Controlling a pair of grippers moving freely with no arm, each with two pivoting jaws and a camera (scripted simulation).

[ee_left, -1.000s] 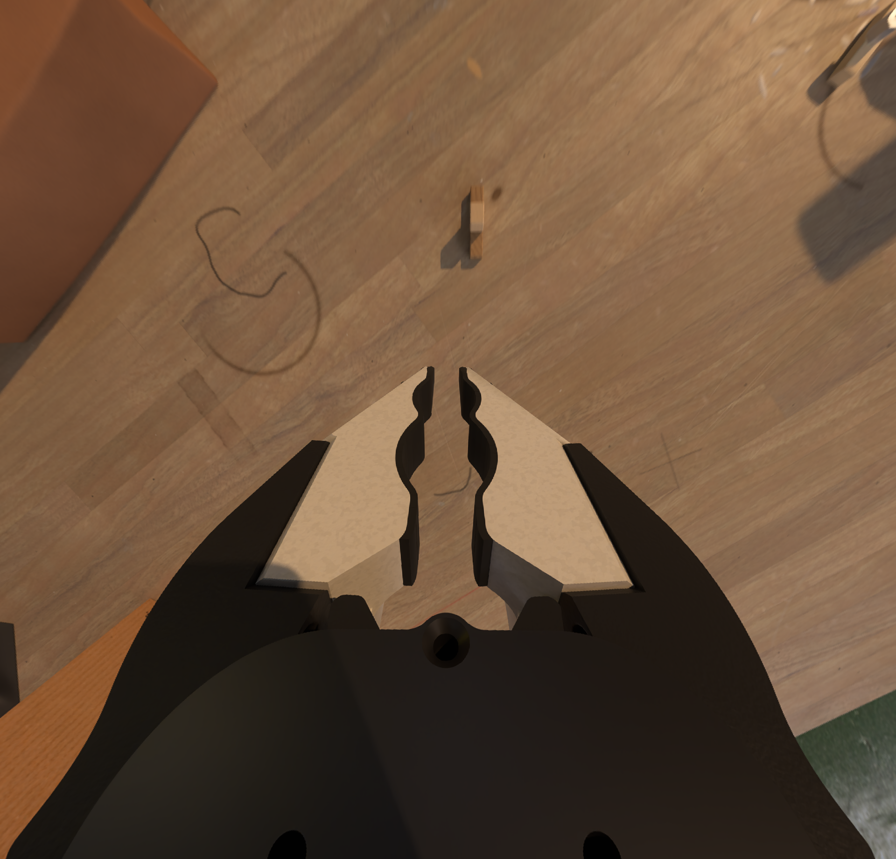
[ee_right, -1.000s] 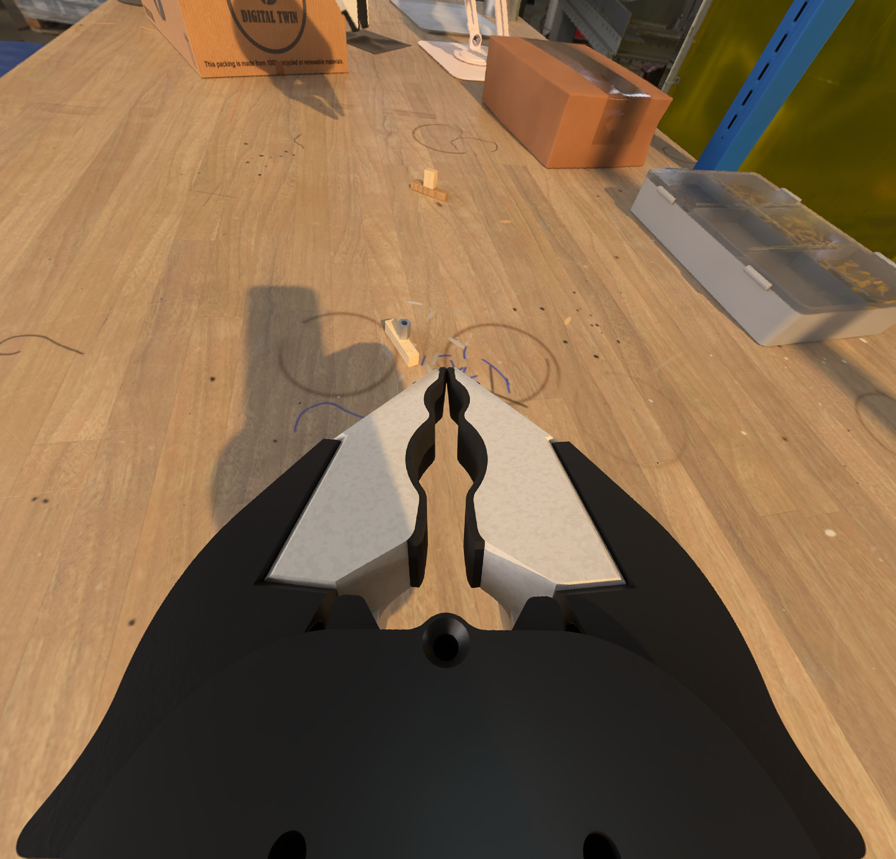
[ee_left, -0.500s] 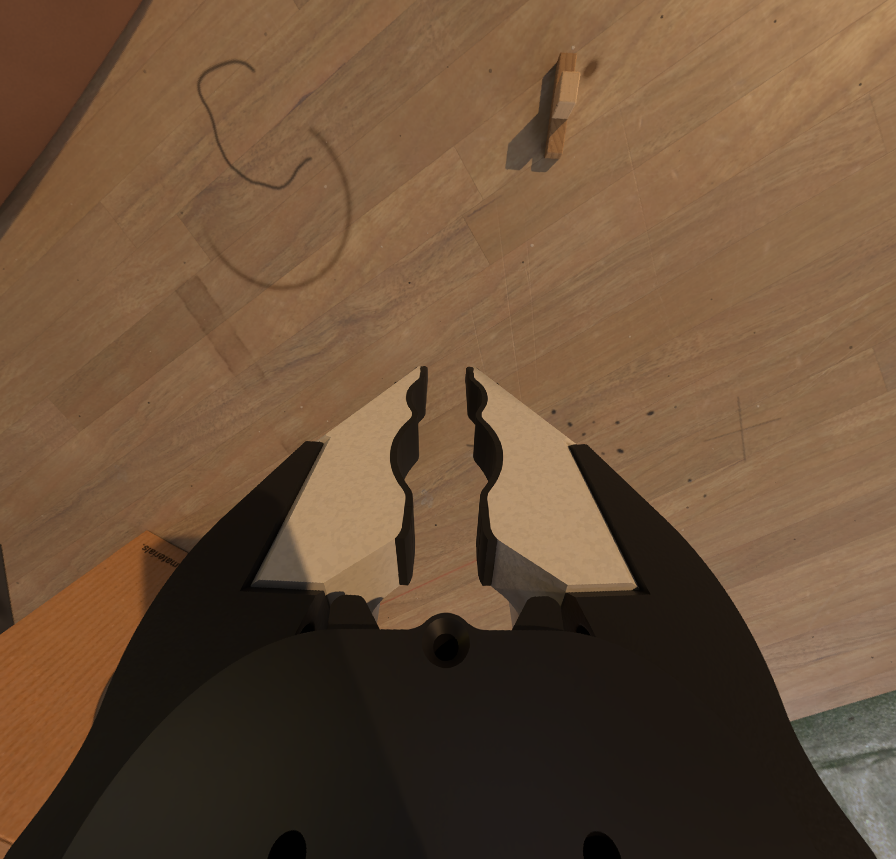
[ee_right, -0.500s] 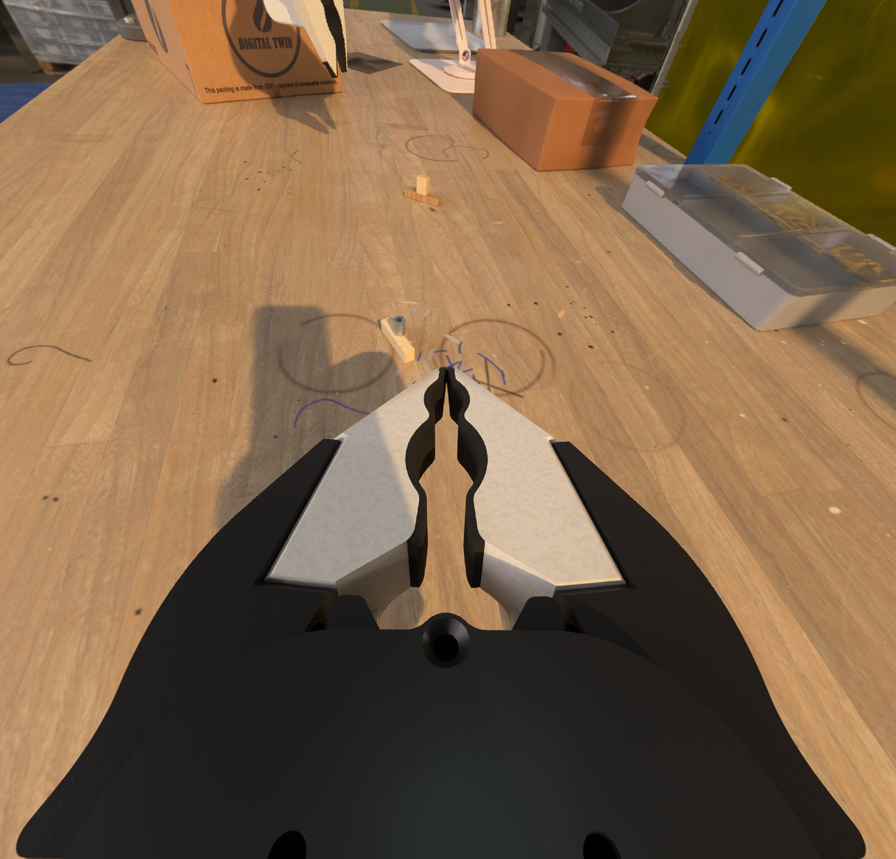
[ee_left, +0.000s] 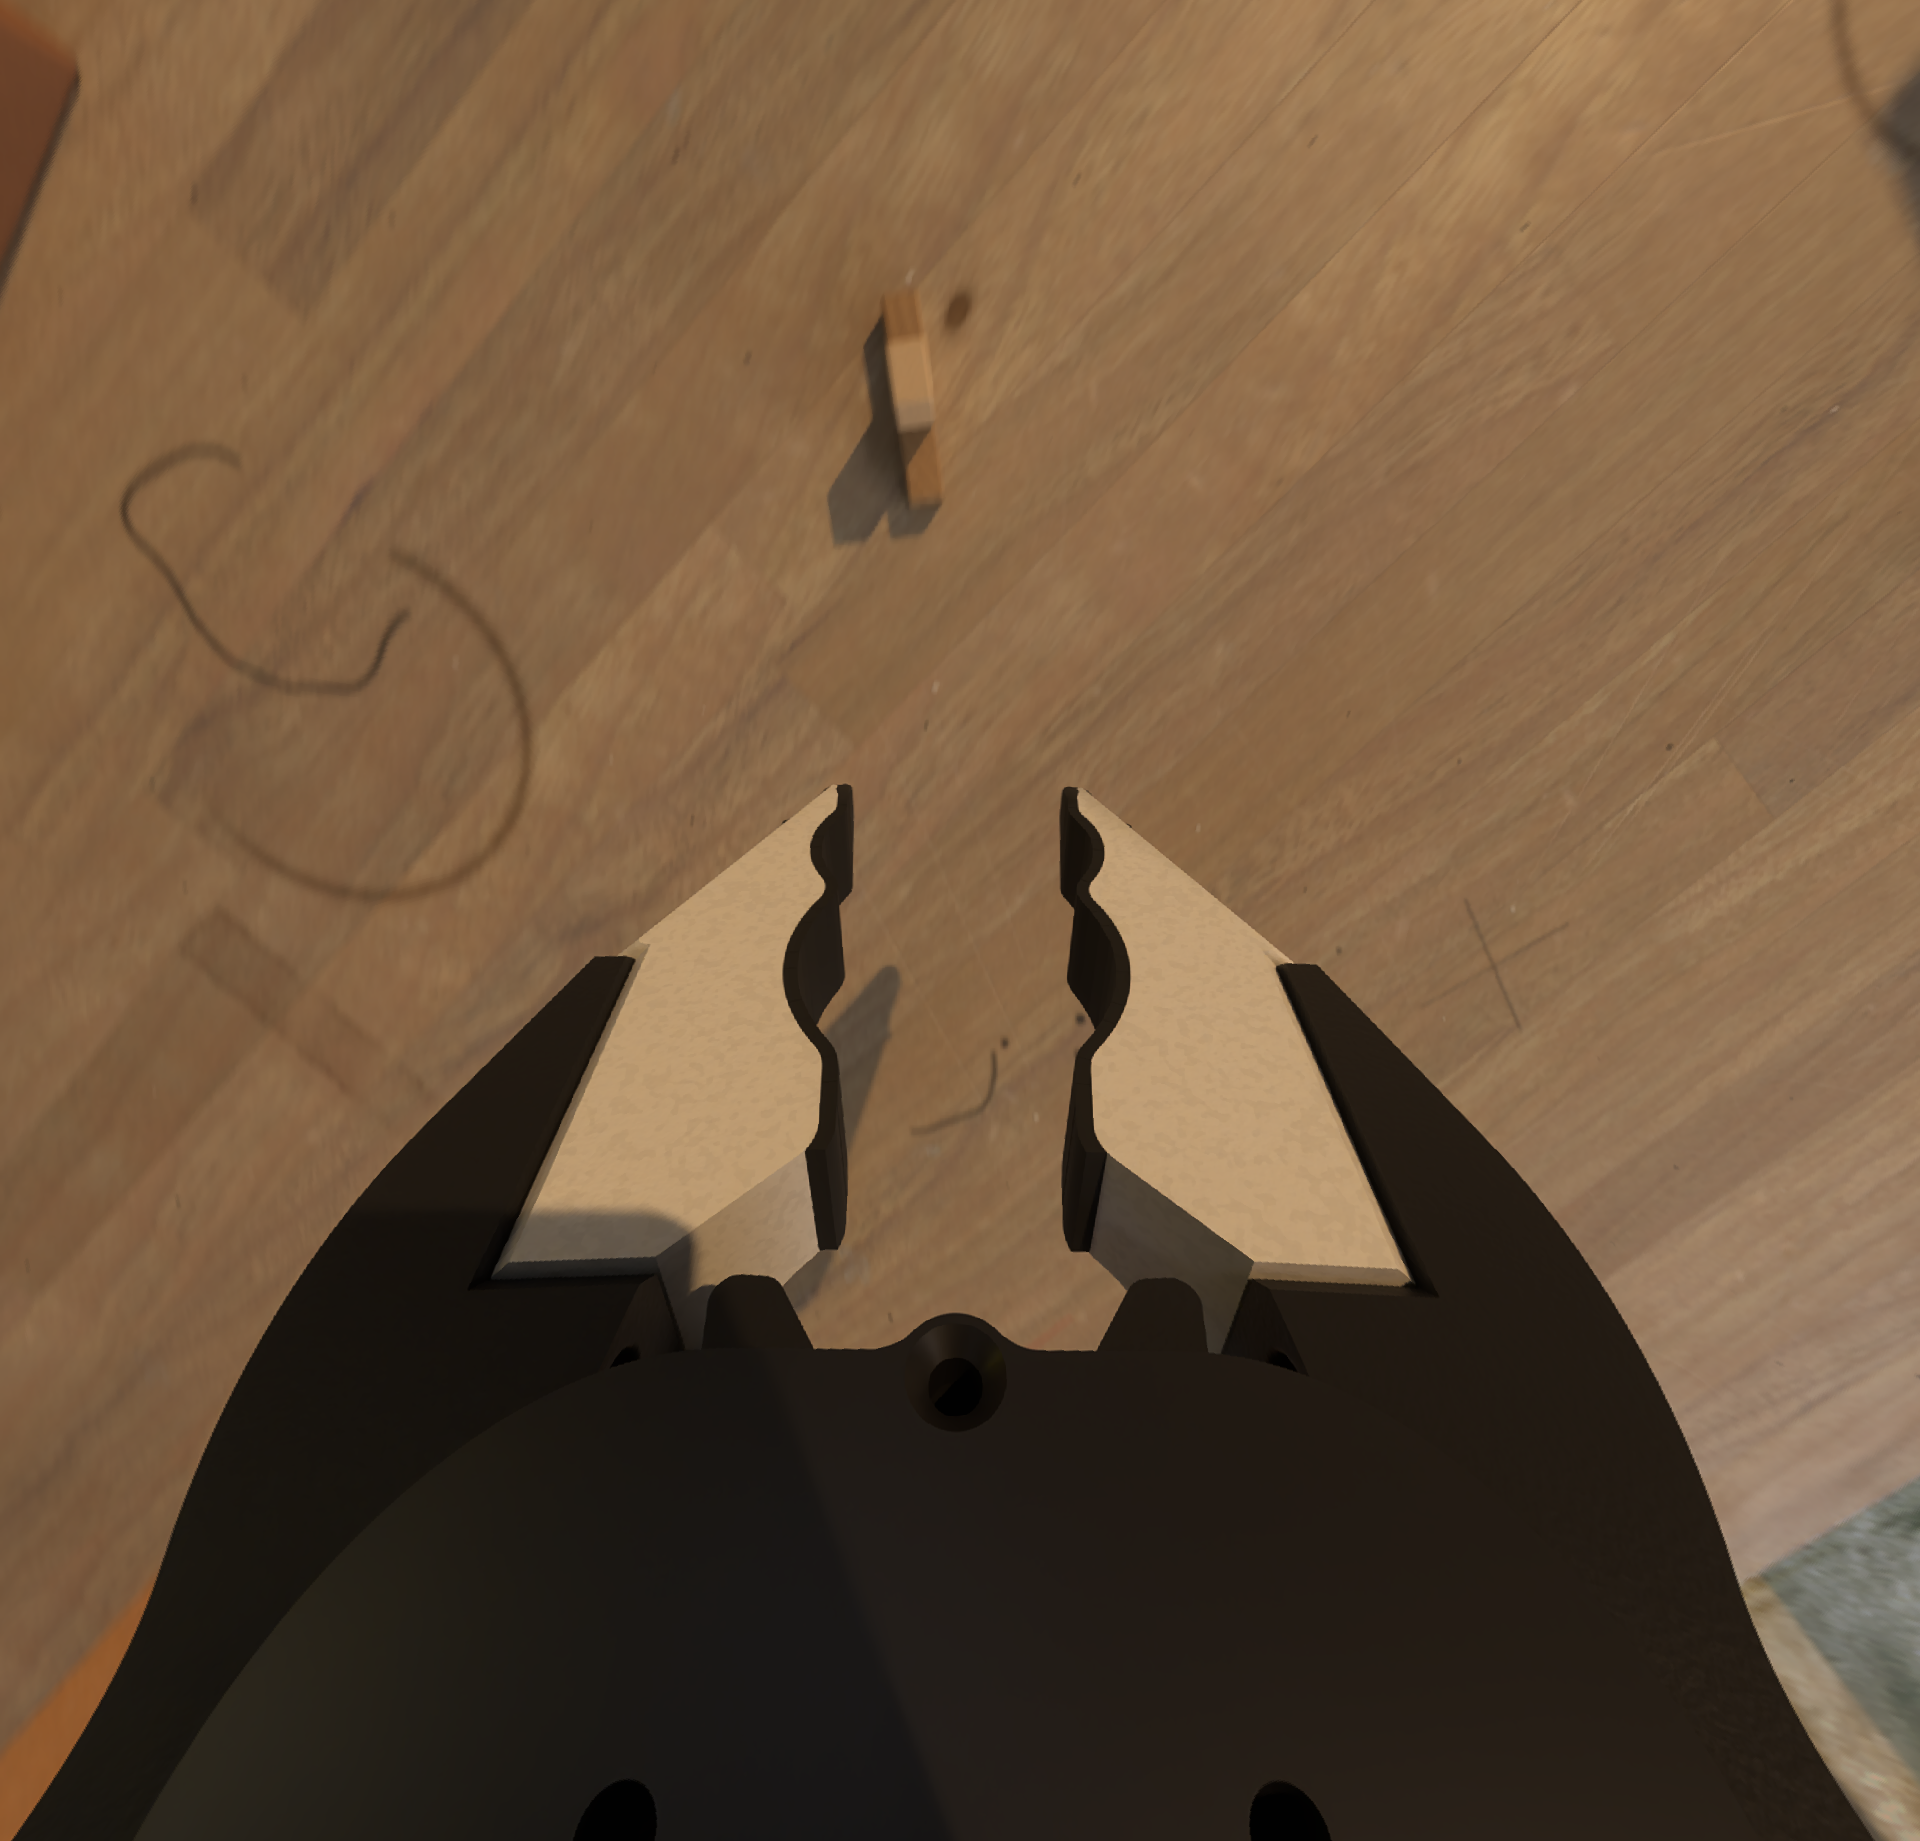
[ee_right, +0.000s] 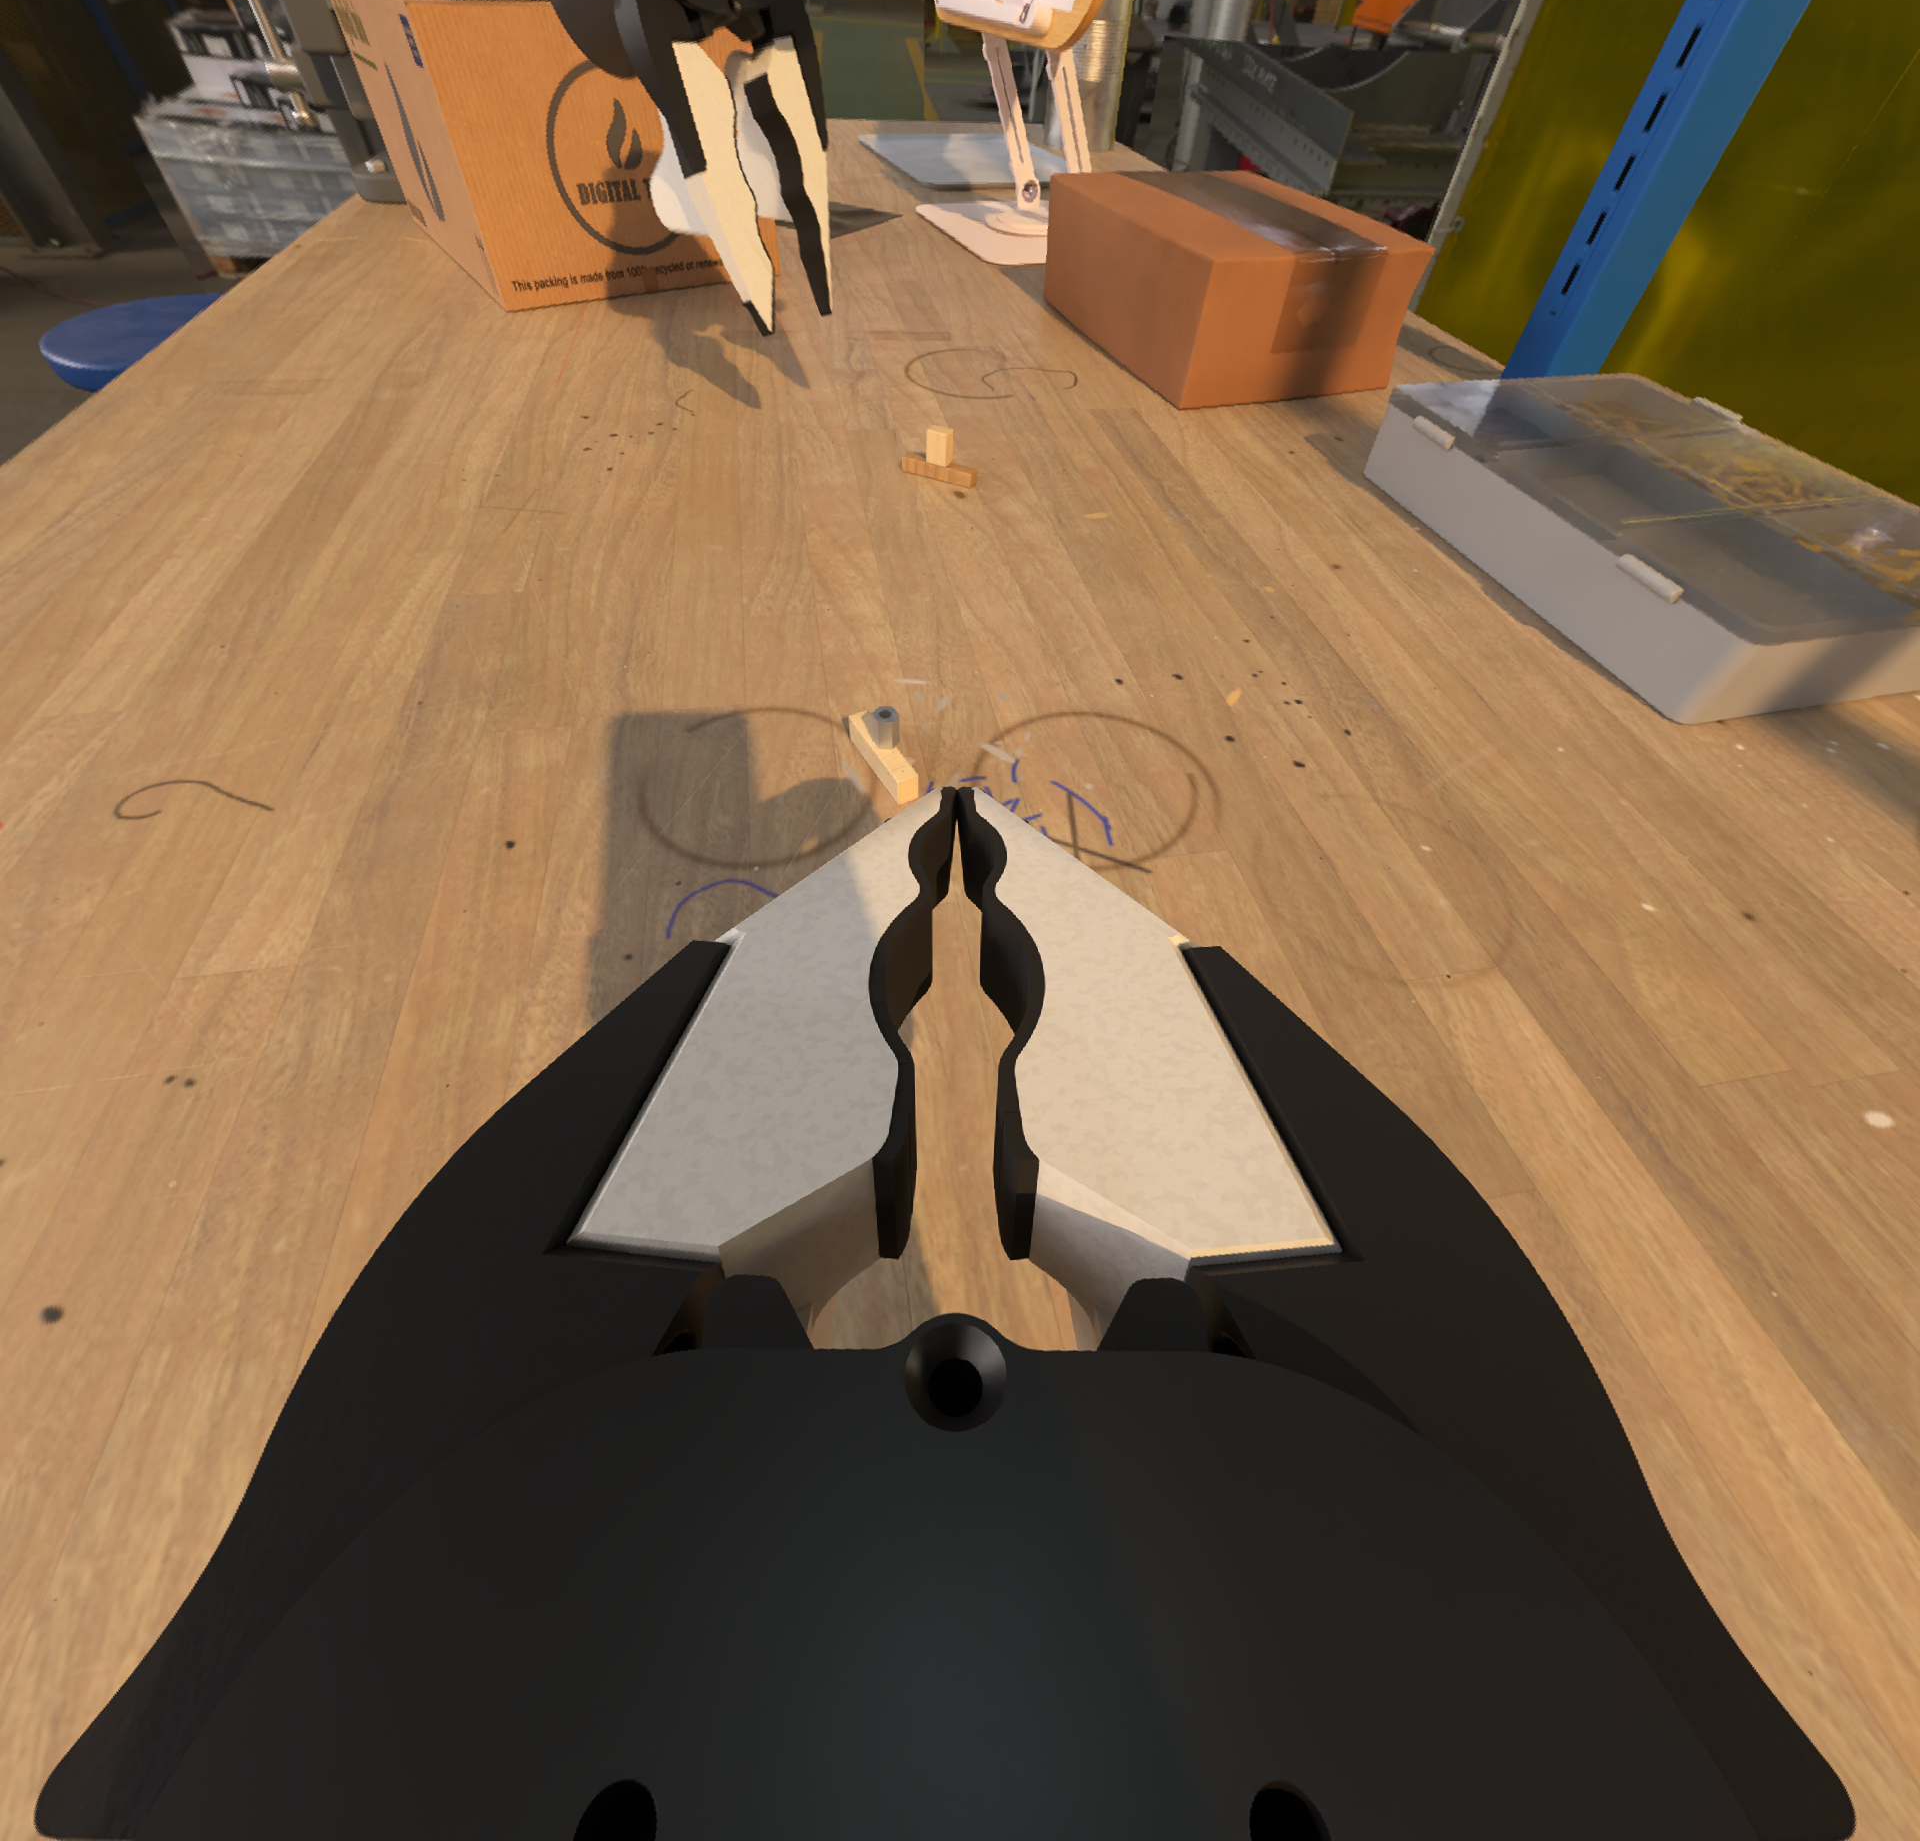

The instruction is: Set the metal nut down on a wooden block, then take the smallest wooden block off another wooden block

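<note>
In the right wrist view a grey metal nut (ee_right: 884, 726) stands on a pale wooden block (ee_right: 883, 770) just ahead of my right gripper (ee_right: 956, 804), which is shut and empty. Farther off, the smallest wooden block (ee_right: 939, 445) stands on a flat darker block (ee_right: 938, 472). My left gripper (ee_right: 795, 316) hangs open above the table behind and left of that stack. In the left wrist view the left gripper (ee_left: 956, 804) is open and empty, looking down; the small block (ee_left: 910, 380) on the flat block (ee_left: 922, 470) lies ahead of the fingertips.
A printed cardboard box (ee_right: 520, 150) stands at the far left. A brown taped box (ee_right: 1226, 274) and a grey parts organiser (ee_right: 1662, 544) are on the right. A tablet stand (ee_right: 1013, 191) is at the back. Pen marks cross the wooden table (ee_right: 416, 596).
My left gripper has opened wider and come down toward the stacked blocks, which now sit closer to centre ahead of it. The right gripper stays shut and has drawn back a little from the nut.
</note>
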